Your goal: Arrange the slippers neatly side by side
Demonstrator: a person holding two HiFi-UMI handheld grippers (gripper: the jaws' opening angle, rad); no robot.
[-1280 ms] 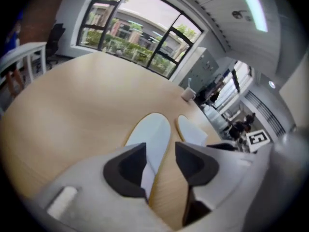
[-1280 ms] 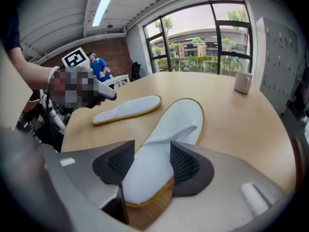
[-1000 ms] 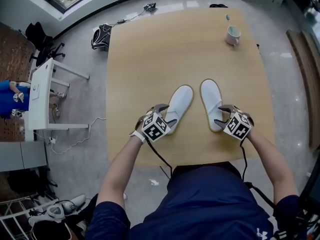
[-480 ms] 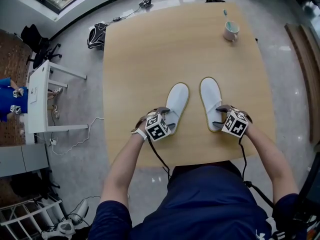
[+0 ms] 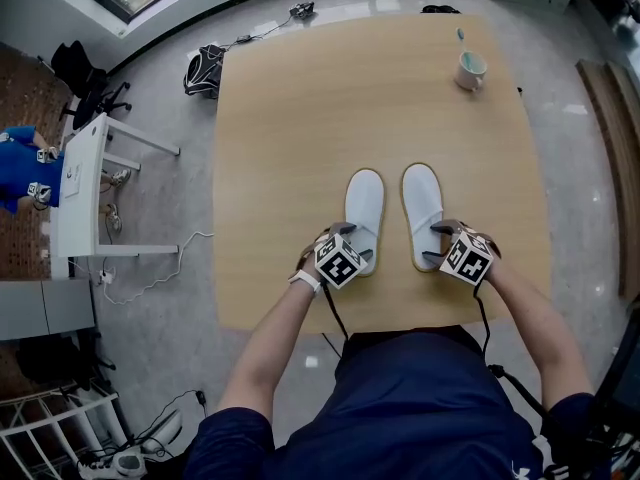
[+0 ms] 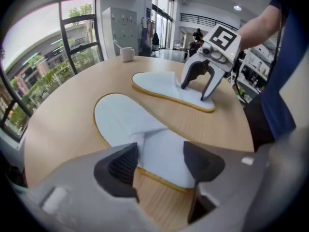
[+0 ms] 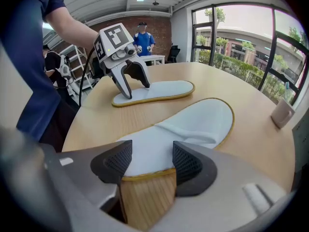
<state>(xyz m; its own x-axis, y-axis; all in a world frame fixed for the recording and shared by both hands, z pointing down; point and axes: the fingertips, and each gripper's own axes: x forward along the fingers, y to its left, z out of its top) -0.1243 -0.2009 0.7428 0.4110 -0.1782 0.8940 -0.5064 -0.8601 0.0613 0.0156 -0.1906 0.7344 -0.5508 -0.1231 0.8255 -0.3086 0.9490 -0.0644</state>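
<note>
Space lies open across most of the pale wooden table [image 5: 350,98]: its far half is bare wood apart from a pale green ceramic mug [image 5: 467,69] close to the far right corner. Broad strips of wood also run free along the left and right edges. Two flat white cloth slippers with thin yellow trim lie in the near half, about midway between the left and right edges. Their toes point toward the far edge and their heels stop short of the near edge. The left slipper [image 5: 363,206] and the right slipper [image 5: 421,204] are roughly parallel and close together, with a narrow strip of wood between them, not touching.

The left gripper [image 5: 348,245], grey with a black-and-white marker cube, points steeply down at the heel of the left slipper. Its jaws stand apart with the heel end lying between them, and neither pad visibly presses on it. The right gripper [image 5: 437,243], of the same build, is at the heel of the right slipper. Its jaws have just been opening and stand wide, with the heel's yellow rim between the two dark ribbed pads, which are clear of the cloth. Both arms reach in over the near edge
</note>
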